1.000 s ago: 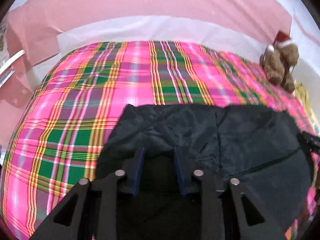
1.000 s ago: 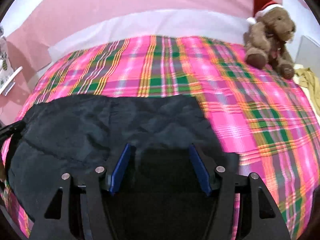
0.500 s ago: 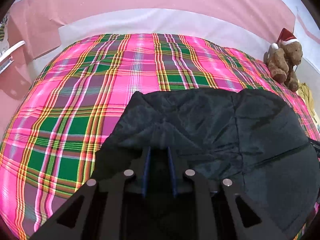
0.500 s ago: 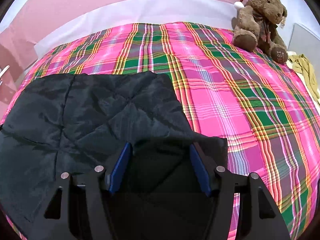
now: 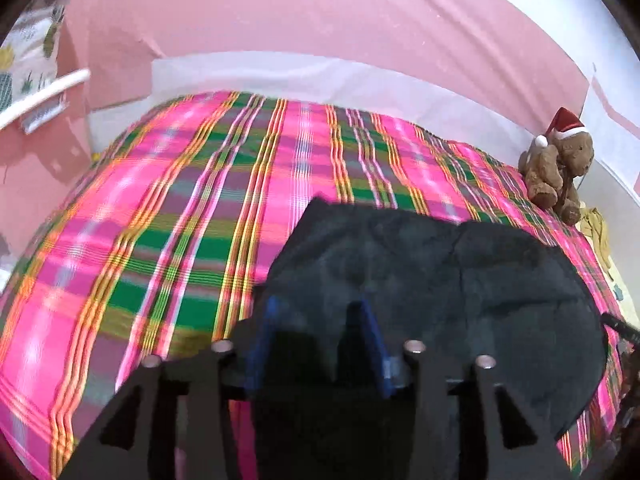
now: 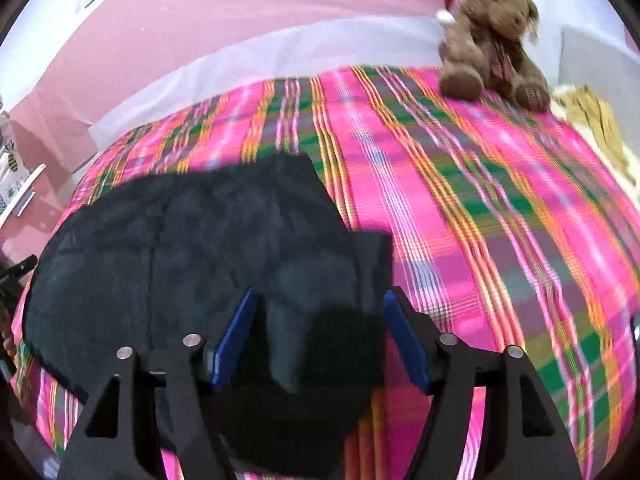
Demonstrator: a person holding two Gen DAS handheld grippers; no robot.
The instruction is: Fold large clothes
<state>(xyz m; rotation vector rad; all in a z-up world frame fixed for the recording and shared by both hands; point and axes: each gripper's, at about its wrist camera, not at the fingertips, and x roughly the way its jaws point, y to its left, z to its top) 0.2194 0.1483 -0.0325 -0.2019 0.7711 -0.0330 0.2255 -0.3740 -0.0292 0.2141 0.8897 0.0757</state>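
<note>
A black garment (image 5: 440,280) lies folded and flat on the pink plaid bedspread (image 5: 160,220). My left gripper (image 5: 316,308) hovers at the garment's near left corner. Its jaws are opening, and black cloth lies between and under the blue pads without being pressed. In the right wrist view the same garment (image 6: 180,248) fills the left half. My right gripper (image 6: 320,296) stands over its near right corner, where a small flap (image 6: 372,252) sticks out. Its jaws are opening wide, with cloth lying loose below them.
A brown teddy bear with a Santa hat (image 6: 488,40) sits at the far right corner of the bed (image 6: 500,220), next to a yellow cloth (image 6: 600,120). A pink wall (image 5: 320,20) runs behind. A white shelf (image 5: 40,92) hangs at the far left.
The left jaws closed on the cloth, then opened and let it go. The left gripper slid left along the garment's near edge, the right one slid right. The right jaws widened.
</note>
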